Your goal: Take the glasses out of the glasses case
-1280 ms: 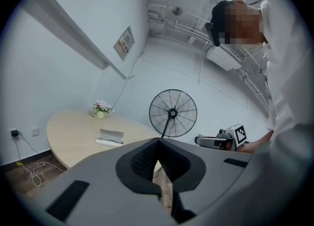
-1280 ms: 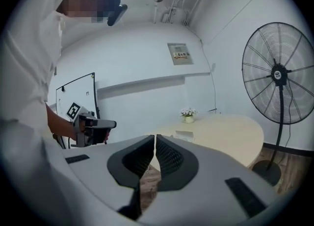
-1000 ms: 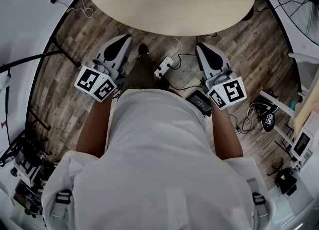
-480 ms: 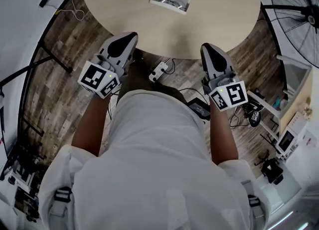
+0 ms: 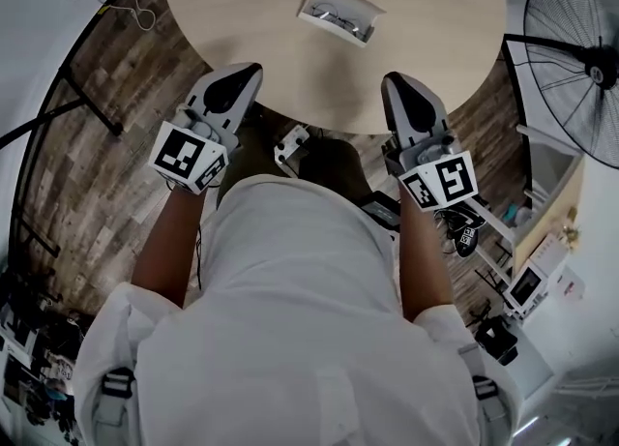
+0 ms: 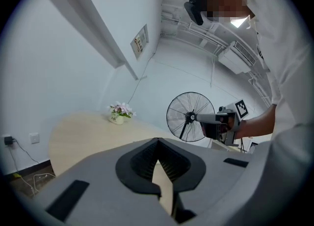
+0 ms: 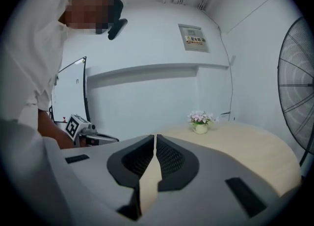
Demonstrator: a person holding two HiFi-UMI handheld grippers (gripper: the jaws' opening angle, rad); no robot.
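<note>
An open white glasses case lies on the far part of the round wooden table, with dark-framed glasses lying inside it. My left gripper hovers at the table's near edge, well short of the case, its jaws shut on nothing. My right gripper is level with it on the right, also shut and empty. In the left gripper view the left gripper points over the tabletop; the right gripper does the same in its own view. Neither gripper view shows the case.
A small flower pot stands at the table's far side. A standing fan is at the right. A power strip and cables lie on the wood floor under the table edge. Equipment clutters the floor at right.
The person has moved up to the table. Both grippers went from over the floor to the table's near edge, and the case now lies closer in view. Both jaws stayed shut.
</note>
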